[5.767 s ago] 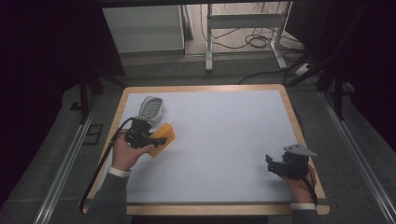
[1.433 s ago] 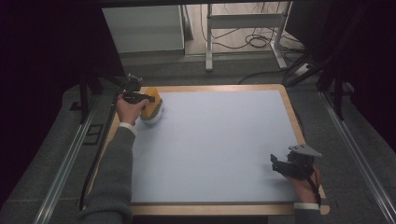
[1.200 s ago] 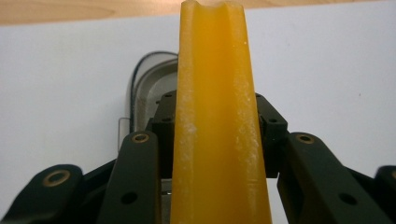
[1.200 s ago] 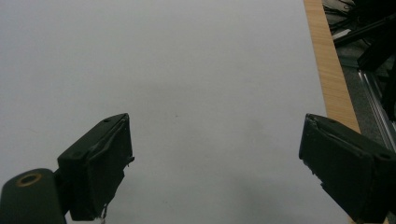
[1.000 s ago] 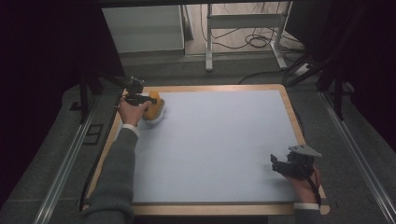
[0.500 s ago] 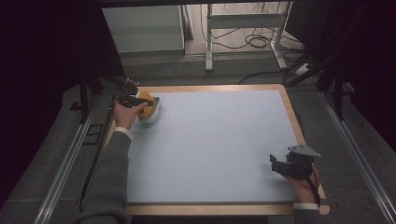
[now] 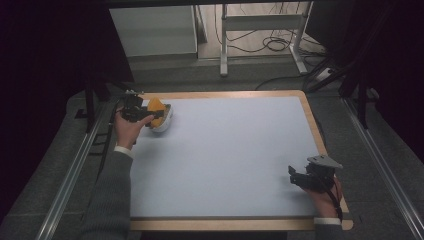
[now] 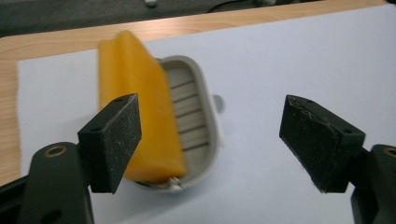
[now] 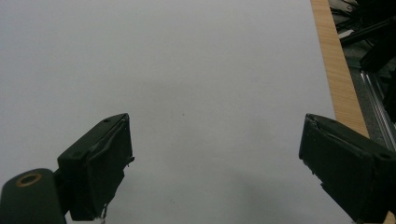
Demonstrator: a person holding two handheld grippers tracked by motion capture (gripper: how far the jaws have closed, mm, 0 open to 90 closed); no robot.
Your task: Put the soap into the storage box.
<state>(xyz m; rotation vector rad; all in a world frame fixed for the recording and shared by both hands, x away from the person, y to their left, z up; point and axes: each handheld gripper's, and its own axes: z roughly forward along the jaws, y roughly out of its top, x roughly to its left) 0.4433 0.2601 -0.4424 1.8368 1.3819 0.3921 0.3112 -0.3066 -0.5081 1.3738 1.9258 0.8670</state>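
The left gripper (image 8: pixel 210 140) had just been opening; its jaws stood wide with nothing between them. The yellow sponge (image 8: pixel 140 112) leaned in the grey dish (image 8: pixel 198 116), apparently just beyond its left jaw. The right gripper (image 9: pixel 215 163) gaped, empty, over the white mat (image 9: pixel 187 70).

Lab or test room, not home. Wood-edged counter (image 7: pixel 310 117) topped with plain pale mat (image 7: pixel 235 155), bare aluminium rails (image 7: pixel 75 170) along both sides. Beyond far edge: grey carpet floor, loose black cables (image 7: pixel 270 45) (tangled under white metal stand (image 7: pixel 260 22)), pale cabinet (image 7: pixel 152 30). Surroundings dark, curtained off; light falls on counter alone.
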